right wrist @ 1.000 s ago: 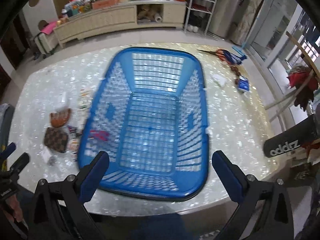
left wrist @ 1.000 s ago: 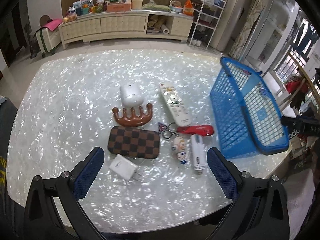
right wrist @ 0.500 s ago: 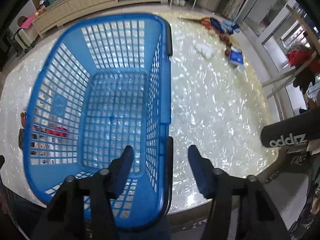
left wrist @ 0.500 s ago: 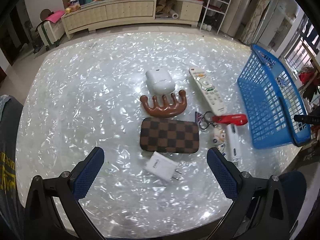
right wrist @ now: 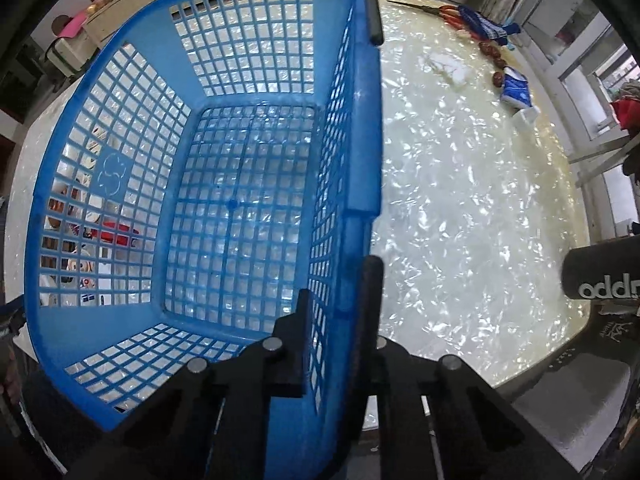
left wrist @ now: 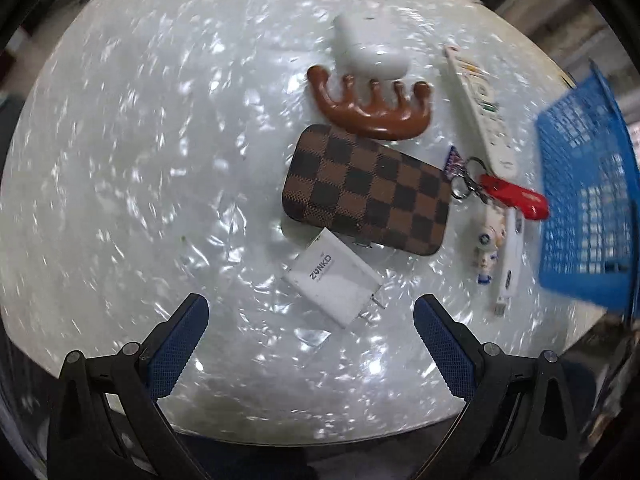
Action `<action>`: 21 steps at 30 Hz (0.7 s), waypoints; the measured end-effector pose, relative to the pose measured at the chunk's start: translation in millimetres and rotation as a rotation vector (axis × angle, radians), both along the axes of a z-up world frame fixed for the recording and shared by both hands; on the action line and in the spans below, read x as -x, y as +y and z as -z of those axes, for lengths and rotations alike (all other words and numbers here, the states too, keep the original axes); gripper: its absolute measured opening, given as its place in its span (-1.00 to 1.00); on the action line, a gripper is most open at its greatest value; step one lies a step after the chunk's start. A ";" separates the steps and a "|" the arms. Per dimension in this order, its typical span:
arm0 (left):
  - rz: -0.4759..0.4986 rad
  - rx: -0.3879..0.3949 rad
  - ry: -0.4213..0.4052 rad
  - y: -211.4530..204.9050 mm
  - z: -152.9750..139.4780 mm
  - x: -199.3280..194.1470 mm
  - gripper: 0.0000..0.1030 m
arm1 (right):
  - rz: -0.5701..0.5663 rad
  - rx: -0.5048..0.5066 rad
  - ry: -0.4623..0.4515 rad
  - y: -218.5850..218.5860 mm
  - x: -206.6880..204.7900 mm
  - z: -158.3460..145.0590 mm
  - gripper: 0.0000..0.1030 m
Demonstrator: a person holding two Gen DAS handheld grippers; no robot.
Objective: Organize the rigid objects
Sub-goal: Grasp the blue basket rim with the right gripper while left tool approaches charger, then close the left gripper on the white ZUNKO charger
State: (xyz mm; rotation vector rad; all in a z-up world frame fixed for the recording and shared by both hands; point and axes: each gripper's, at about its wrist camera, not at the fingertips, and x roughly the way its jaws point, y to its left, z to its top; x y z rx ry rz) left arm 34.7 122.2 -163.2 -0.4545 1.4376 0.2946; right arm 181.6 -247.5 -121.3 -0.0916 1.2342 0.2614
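Note:
My left gripper [left wrist: 311,322] hangs open above the white table [left wrist: 120,200], its fingers straddling a white charger [left wrist: 334,280]. Behind the charger lie a brown checkered case [left wrist: 366,190], a brown wooden comb [left wrist: 370,108], a white earbud case [left wrist: 370,50], a white remote [left wrist: 480,108], a red keyring tool [left wrist: 512,196], a small figurine [left wrist: 488,246] and a white USB stick [left wrist: 510,264]. The blue basket [left wrist: 588,208] stands at the right. My right gripper [right wrist: 340,280] is shut on the blue basket's right wall [right wrist: 348,184]; the basket is empty.
Right of the basket lie red-handled scissors [right wrist: 440,10], a blue packet [right wrist: 516,90], crumpled white paper [right wrist: 448,68] and some small dark round things. A dark cylinder with white letters [right wrist: 604,272] pokes in at the right. The table edge runs close below both grippers.
My right gripper went from wide open in front of the basket to shut on its right wall. My left gripper sank toward the charger and tipped down; the room behind dropped out of view.

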 end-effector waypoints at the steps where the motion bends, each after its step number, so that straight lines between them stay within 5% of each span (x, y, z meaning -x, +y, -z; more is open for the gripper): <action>1: -0.015 -0.002 0.006 -1.1 2.8 -1.1 1.00 | -0.002 -0.007 0.000 -1.3 -0.3 1.5 -0.82; 11: -0.219 -0.046 0.064 -2.7 39.2 -0.2 1.00 | -0.031 -0.060 -0.013 -7.6 -4.6 11.9 -0.87; 21: -0.270 -0.094 0.059 11.8 61.5 2.7 0.97 | -0.027 -0.077 -0.020 -9.6 0.2 9.9 -0.87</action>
